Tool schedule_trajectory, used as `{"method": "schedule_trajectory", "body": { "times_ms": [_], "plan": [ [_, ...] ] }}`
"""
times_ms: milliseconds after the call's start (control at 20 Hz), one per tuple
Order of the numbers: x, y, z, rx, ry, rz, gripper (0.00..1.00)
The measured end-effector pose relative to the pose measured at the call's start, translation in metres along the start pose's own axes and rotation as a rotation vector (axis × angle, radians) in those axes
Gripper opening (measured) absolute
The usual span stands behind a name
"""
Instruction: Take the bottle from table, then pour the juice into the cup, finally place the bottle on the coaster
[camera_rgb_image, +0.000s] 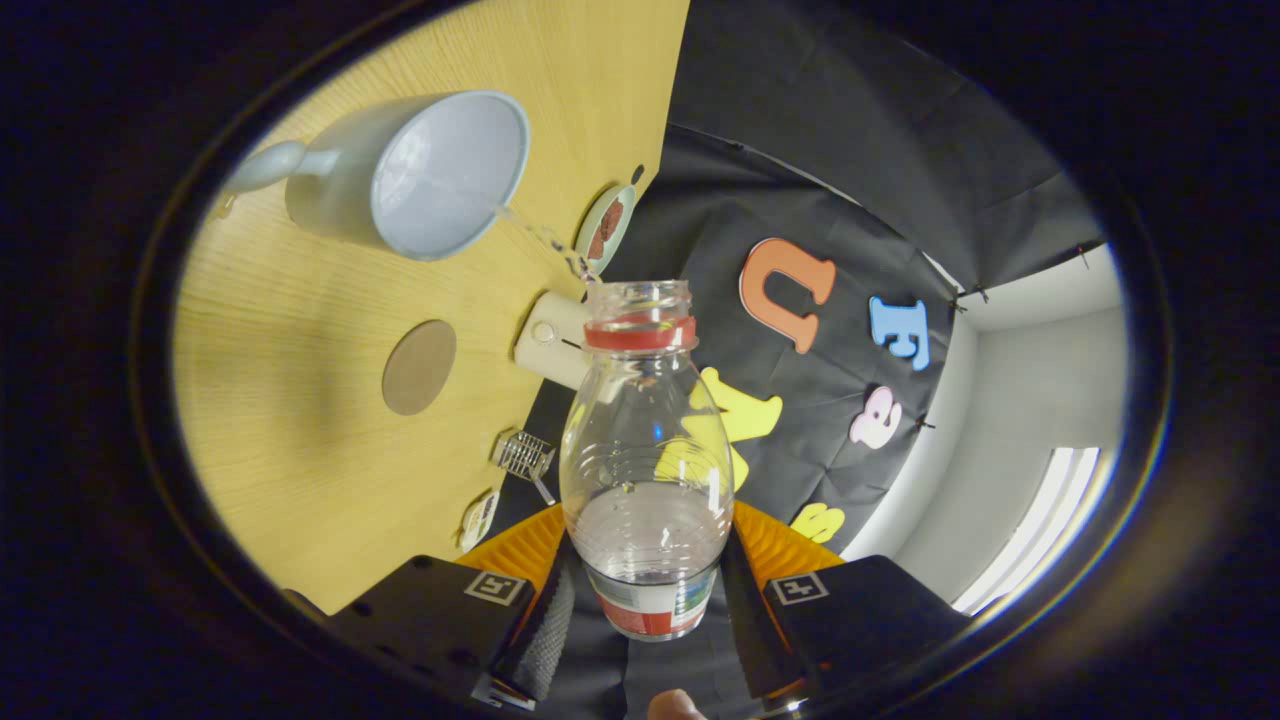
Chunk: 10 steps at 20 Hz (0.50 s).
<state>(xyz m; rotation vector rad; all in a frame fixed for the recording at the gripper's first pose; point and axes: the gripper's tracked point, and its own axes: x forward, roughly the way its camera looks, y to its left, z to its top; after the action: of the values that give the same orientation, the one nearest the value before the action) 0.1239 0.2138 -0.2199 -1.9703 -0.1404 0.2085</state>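
Gripper (645, 600) clamped by both fingers on the tilted bottle (645, 470), mouth just beside the cup (420, 175) rim, thin stream arcing in. Likely trouble — steeper tilt overshoots the rim, wetting table (290, 450) and coaster (419, 367).

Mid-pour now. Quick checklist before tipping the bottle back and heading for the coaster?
1. Grip: tool fingers press both sides of the bottle: ok.
2. Stream lands inside the cup: ok.
3. Spill on the table: none seen, ok.
4. Liquid left in bottle: some remains, pour not finished: not ok.
5. Coaster bare, nothing on it: ok.
6. Cup fill level: cannot tell.
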Motion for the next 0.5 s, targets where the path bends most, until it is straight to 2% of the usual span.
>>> {"method": "schedule_trajectory", "body": {
  "times_ms": [500],
  "plan": [
    [0.002,-0.013,-0.002,-0.045,-0.003,-0.019,0.74]
  ]
}}
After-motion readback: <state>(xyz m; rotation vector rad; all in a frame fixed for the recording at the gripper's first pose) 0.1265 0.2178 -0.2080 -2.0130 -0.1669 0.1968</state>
